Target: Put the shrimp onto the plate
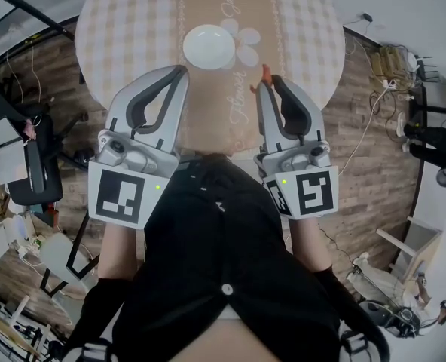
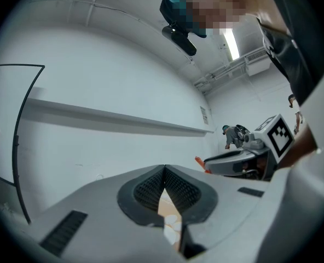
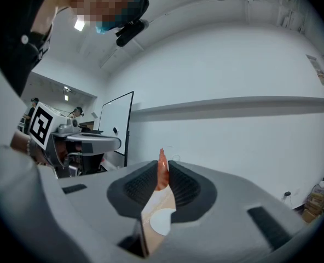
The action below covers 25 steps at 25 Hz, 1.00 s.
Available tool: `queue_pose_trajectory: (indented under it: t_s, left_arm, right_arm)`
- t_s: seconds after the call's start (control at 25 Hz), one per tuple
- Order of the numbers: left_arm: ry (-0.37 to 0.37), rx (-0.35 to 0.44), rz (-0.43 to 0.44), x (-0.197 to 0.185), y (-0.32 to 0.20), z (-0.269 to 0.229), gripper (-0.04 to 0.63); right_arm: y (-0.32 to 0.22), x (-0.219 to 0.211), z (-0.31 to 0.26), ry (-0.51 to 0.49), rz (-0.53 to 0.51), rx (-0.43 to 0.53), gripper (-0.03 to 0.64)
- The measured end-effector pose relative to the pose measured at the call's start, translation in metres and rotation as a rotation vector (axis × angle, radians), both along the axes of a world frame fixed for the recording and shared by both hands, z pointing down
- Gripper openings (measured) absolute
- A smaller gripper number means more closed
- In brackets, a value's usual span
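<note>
1. The shrimp (image 1: 265, 73) is being held clamped between the closed jaws of the right gripper (image 1: 267, 84), lifted clear of the table (image 1: 132, 21); in the head view only its orange end is being shown past the tips
2. In the right gripper view the shrimp (image 3: 162, 171) is being seen standing upright between the ribbed pads of the right gripper (image 3: 162, 167), with its thin end poking above them. The pinch is judged to be taken low on the body, so that a plain opening of the jaws would let it fall free
3. The left gripper (image 1: 179, 72) is being held with its jaws brought together on nothing. In the left gripper view the tips are being shown meeting (image 2: 165, 171), with only patterned cloth visible through the slot beneath. It is judged to be parked beside the work, not taking part
4. The plate (image 1: 208, 46), white and bare, is being left on the tan runner near the middle of the table, beyond both grippers and to the left of the shrimp
5. Open room: nothing is being seen standing between shrimp and plate, and the pale flower shapes beside the plate are judged to be flat print. The left gripper's tips, near the plate's near rim, are the only thing likely to crowd the approach
6. Edges: the table's near edge is being hidden under the grippers. A release made short of the plate's rim is judged likely to land the shrimp on the cloth
</note>
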<state>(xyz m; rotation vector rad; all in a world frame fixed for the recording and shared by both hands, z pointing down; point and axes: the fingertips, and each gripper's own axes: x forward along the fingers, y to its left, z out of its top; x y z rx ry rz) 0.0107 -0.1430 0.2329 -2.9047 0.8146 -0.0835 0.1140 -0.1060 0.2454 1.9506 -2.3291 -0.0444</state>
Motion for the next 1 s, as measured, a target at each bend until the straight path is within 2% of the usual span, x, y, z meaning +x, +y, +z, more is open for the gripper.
queue_pose_trajectory:
  t_s: [0.32, 1.0]
  left_arm:
    - [-0.004, 0.019, -0.031, 0.007, 0.003, -0.007, 0.003]
    - [-0.028, 0.014, -0.074, 0.013, 0.002, -0.003, 0.003]
  right_arm:
    - [-0.008, 0.005, -0.006, -0.007, -0.048, 0.027, 0.051]
    - [-0.018, 0.007, -0.001, -0.015, -0.114, 0.018, 0.051]
